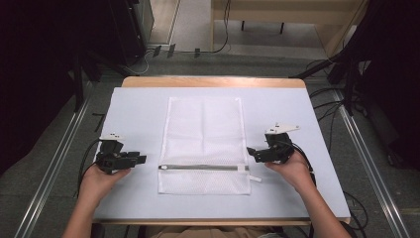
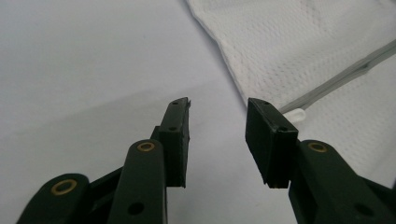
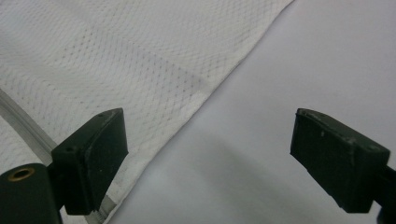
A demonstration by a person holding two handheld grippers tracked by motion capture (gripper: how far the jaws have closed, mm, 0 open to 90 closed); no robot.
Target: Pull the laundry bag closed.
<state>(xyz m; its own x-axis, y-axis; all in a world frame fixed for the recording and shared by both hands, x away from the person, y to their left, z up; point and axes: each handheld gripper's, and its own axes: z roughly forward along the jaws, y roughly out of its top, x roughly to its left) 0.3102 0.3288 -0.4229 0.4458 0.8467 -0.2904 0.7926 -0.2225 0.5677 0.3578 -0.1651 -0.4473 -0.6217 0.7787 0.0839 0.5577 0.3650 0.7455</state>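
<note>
- A white mesh laundry bag (image 1: pixel 204 144) lies flat in the middle of the table, its long sides running near to far.
- A grey zipper (image 1: pixel 200 167) crosses the bag from left to right close to its near end, with a small white pull tab (image 1: pixel 254 178) sticking out past the bag's right edge.
- The left gripper (image 1: pixel 140 159) sits just left of the bag at zipper level, apart from the mesh; its jaws point right towards the bag and stand partly spread with nothing between them (image 2: pixel 217 140).
- The left hand (image 1: pixel 103 181) grips it from the near side, forearm coming in from the near left.
- The right gripper (image 1: pixel 251 152) sits just right of the bag near the zipper's end, jaws pointing left and spread wide over the bag's edge, pinching nothing (image 3: pixel 208 158).
- The right hand (image 1: pixel 292 171) holds it from behind, forearm angled in from the near right.
- Both rest over the pale sheet (image 1: pixel 133 109) covering the wooden table (image 1: pixel 213 82).
</note>
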